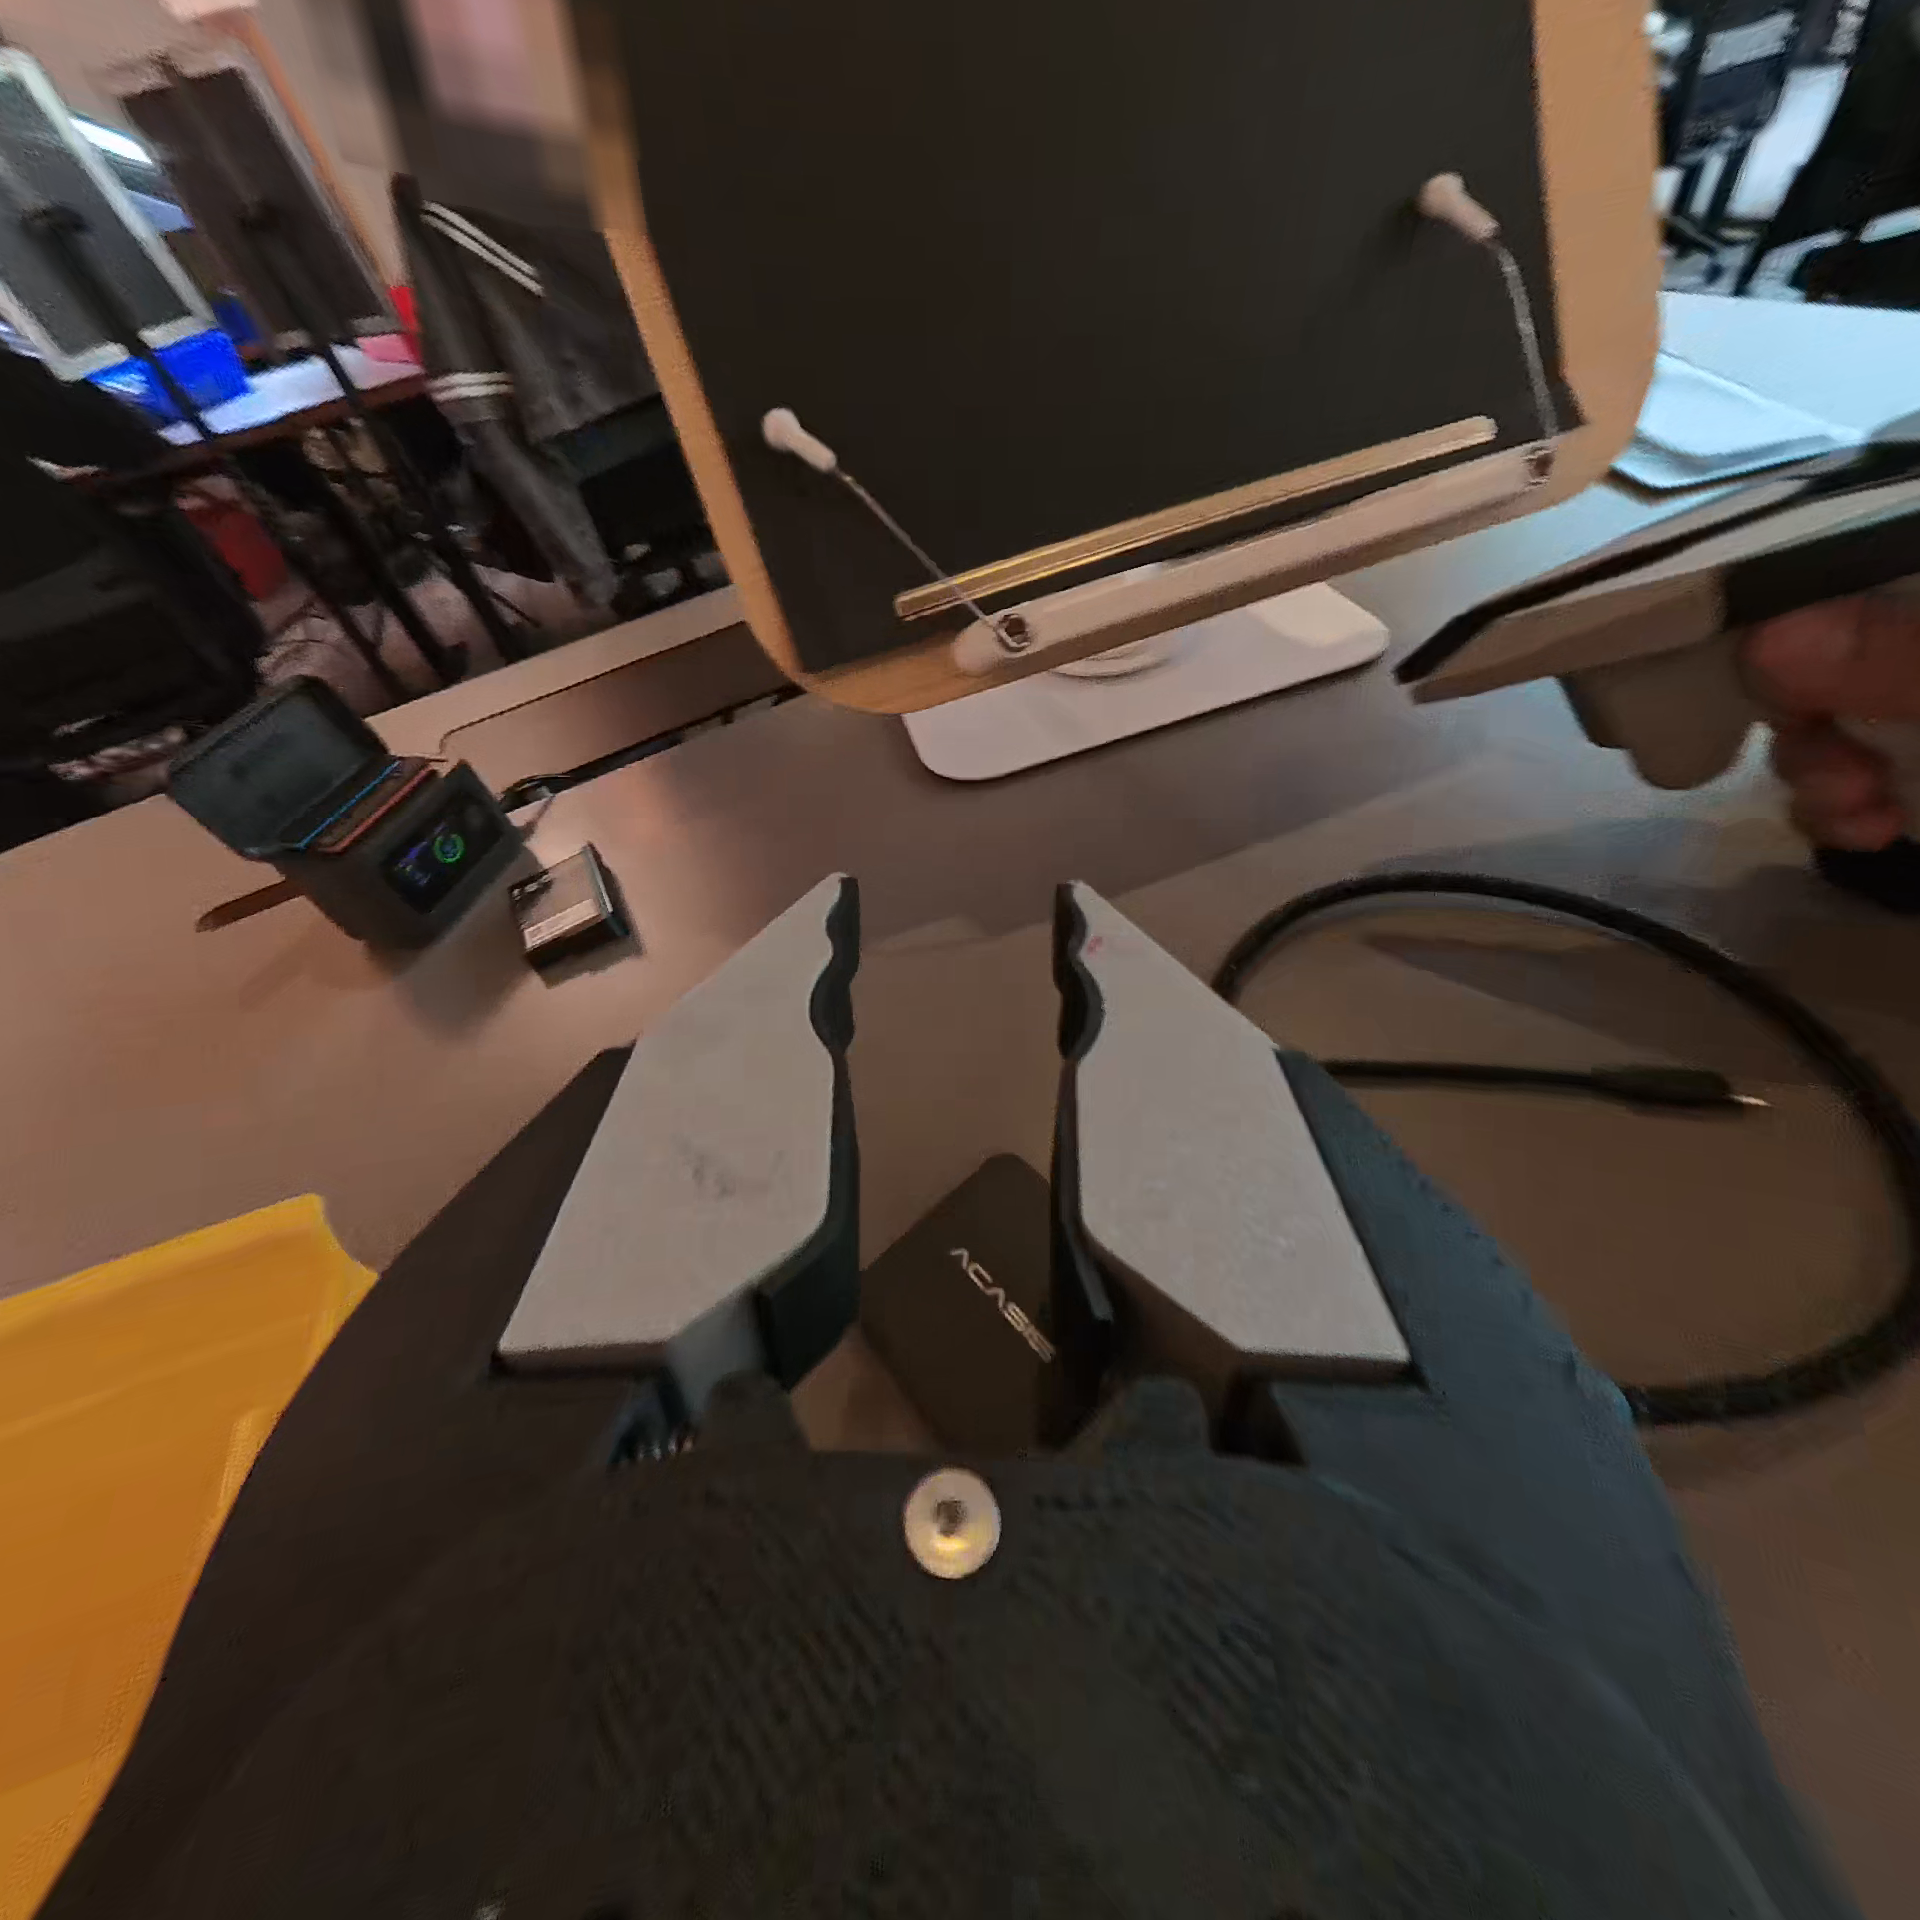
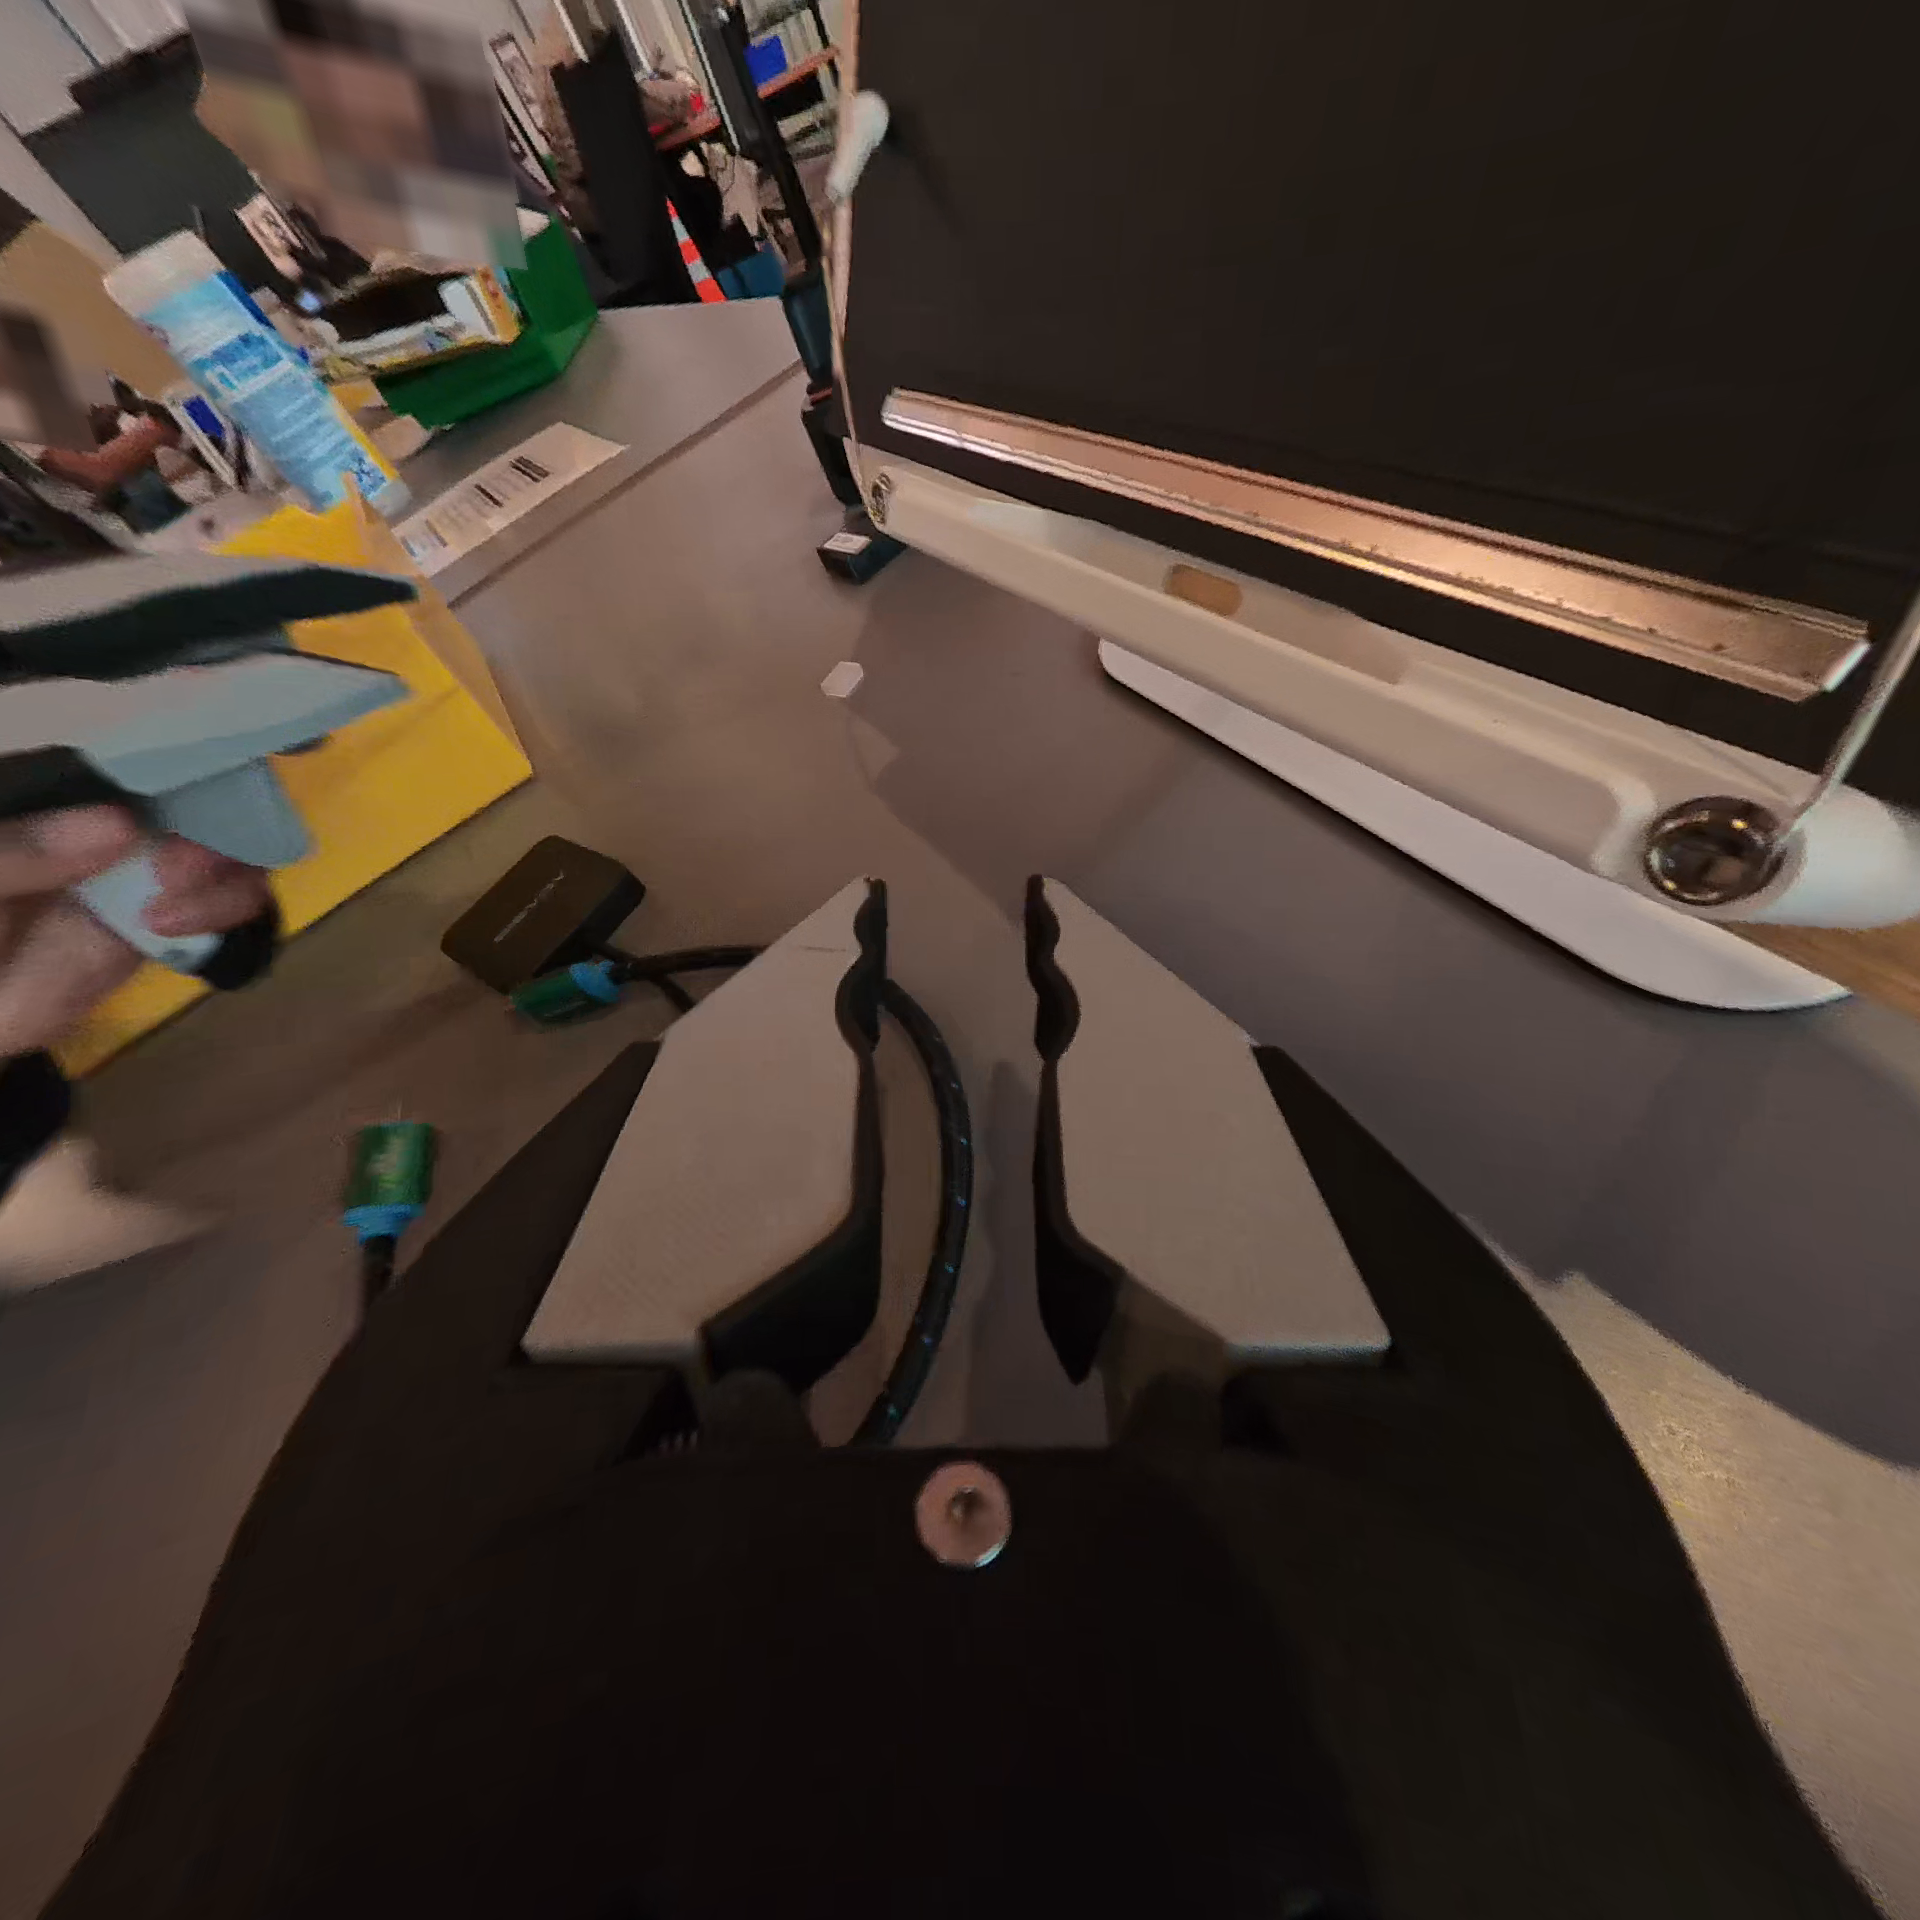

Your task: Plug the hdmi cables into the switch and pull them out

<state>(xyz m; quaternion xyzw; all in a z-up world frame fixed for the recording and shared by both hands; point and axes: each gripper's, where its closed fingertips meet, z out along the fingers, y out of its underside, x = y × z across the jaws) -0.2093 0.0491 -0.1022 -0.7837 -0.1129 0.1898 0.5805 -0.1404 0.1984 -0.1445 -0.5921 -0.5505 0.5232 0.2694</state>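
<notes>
The switch [image 1: 966, 1299] is a flat black box lying on the grey table, seen low between my left gripper's fingers. My left gripper [image 1: 956, 935] is open and empty, held above the switch. In the right wrist view the switch [image 2: 540, 909] lies at middle left. One green HDMI plug [image 2: 566, 992] rests against its near edge; I cannot tell whether it is plugged in. A second green plug [image 2: 390, 1164] lies loose on the table. My right gripper [image 2: 954, 914] is open above a black braided cable [image 2: 951, 1143] that runs between its fingers without being gripped.
A large book stand [image 1: 1091, 312] on a white base [image 2: 1351, 831] stands behind. A yellow box [image 1: 156, 1403] sits at the left. A black charger case [image 1: 395, 831] and a small battery [image 1: 571, 904] lie beyond. A black cable loop [image 1: 1766, 1018] with a thin plug [image 1: 1683, 1086] lies at the right. To reach the small battery [image 1: 571, 904] in a straight line is about 25 centimetres for my left fingers, about 30 centimetres for my right.
</notes>
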